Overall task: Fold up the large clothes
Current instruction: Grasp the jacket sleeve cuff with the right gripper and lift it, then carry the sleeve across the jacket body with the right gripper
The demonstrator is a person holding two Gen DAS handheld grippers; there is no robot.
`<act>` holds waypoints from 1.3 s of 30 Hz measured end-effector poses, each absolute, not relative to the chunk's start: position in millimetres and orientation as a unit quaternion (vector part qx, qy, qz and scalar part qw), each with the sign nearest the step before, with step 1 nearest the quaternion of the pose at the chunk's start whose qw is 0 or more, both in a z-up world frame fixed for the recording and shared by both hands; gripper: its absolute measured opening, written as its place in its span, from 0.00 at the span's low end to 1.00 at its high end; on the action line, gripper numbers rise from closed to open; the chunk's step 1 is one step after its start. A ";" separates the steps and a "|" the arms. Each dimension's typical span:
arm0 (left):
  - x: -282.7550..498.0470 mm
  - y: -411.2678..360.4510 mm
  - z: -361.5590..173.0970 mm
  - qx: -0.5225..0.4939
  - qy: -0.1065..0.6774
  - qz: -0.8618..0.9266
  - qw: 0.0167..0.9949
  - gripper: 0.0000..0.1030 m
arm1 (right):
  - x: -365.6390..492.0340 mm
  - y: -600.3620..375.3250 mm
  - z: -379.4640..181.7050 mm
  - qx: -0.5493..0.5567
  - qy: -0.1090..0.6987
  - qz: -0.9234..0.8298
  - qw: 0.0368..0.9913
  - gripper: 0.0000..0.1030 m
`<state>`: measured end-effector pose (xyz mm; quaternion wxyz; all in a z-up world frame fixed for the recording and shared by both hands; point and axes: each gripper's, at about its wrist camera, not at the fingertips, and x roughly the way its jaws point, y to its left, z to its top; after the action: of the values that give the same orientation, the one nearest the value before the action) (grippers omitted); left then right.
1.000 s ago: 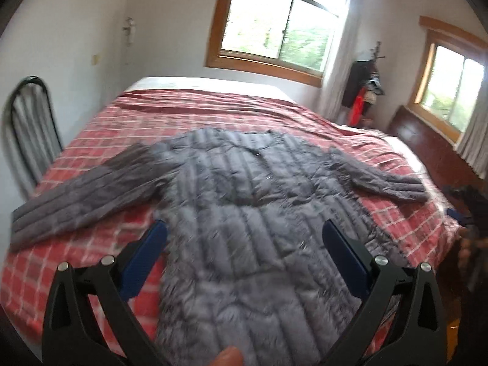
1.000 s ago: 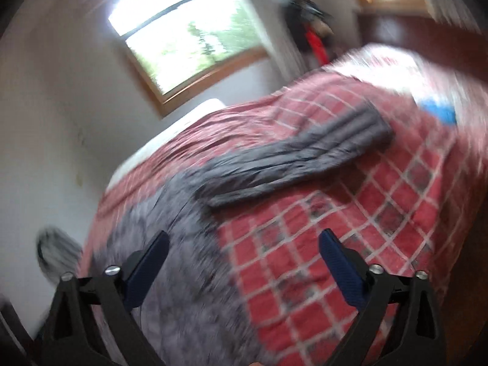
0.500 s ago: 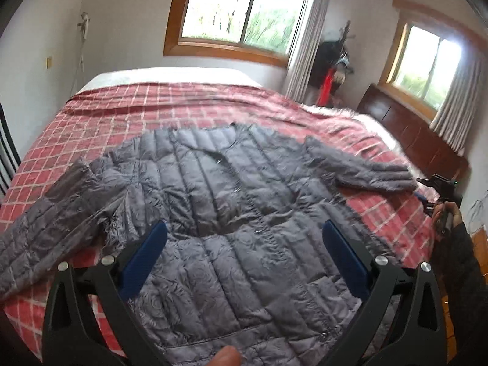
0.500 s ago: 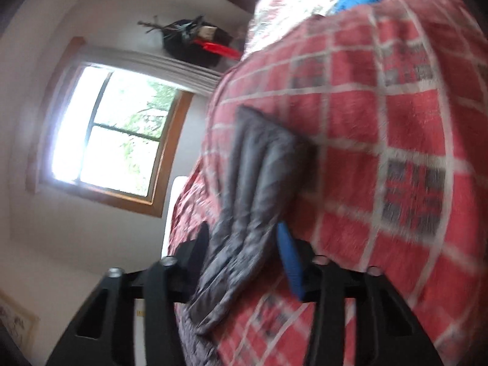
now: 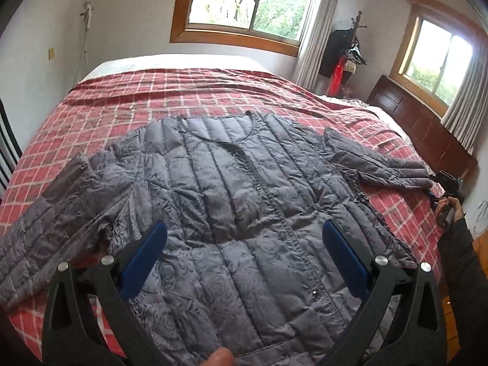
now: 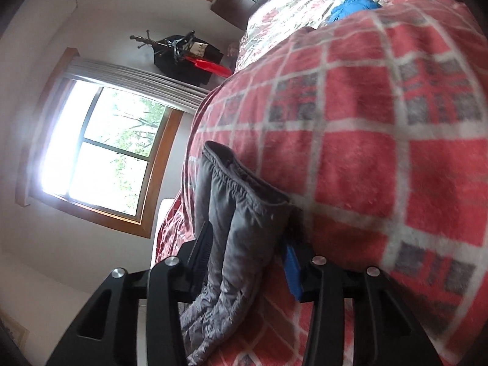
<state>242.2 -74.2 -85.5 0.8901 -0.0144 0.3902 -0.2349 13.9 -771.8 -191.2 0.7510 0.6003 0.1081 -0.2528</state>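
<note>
Red plaid bedspread (image 5: 170, 97) covers bed. Wood-framed window (image 5: 247, 3) behind headboard end, pale curtain (image 5: 314, 30) beside it. Second window (image 5: 439, 61) at right. Coat rack (image 5: 347, 52) in corner. Blue cloth (image 6: 353, 4) on floral sheet (image 6: 289, 3).

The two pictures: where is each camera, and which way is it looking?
Left wrist: on the open left hand-held gripper, above the jacket, facing up the bed; a fingertip shows.
Right wrist: on the right hand-held gripper, rolled sideways, its opening jaws around the sleeve.
Shared: jacket, bed, window.
</note>
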 end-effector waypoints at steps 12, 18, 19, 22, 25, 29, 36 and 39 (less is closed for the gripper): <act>231.5 -16.4 -51.3 -0.071 0.361 -0.217 0.904 0.98 | 51.2 -749.9 -91.2 0.530 0.111 -0.220 0.811 0.12; 215.7 22.4 -43.4 -0.105 0.360 -0.203 0.905 0.98 | 102.2 -694.4 4.5 0.458 0.110 -0.178 0.864 0.12; 212.6 29.1 -41.4 -0.110 0.357 -0.201 0.906 0.98 | 110.8 -684.8 18.2 0.449 0.109 -0.169 0.871 0.12; 203.4 49.5 -34.1 -0.122 0.348 -0.191 0.910 0.98 | 135.5 -649.1 57.7 0.412 0.111 -0.145 0.893 0.12; 195.0 67.8 -27.5 -0.132 0.336 -0.183 0.915 0.98 | 163.5 -594.8 95.7 0.349 0.115 -0.123 0.922 0.12; 187.5 87.6 -20.2 -0.148 0.329 -0.174 0.916 0.98 | 193.7 -525.3 119.5 0.288 0.125 -0.091 0.945 0.12; 177.6 109.7 -4.7 -0.157 0.316 -0.165 0.921 0.98 | 242.3 -409.4 129.7 0.210 0.145 -0.021 0.967 0.12; 177.3 117.3 0.4 -0.161 0.312 -0.161 0.923 0.98 | 256.1 -370.0 121.3 0.190 0.160 0.007 0.969 0.12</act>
<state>177.3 117.3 0.4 0.9225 -0.1608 0.3116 -0.1612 256.1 -370.0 121.3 0.9686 0.1903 0.1597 0.0074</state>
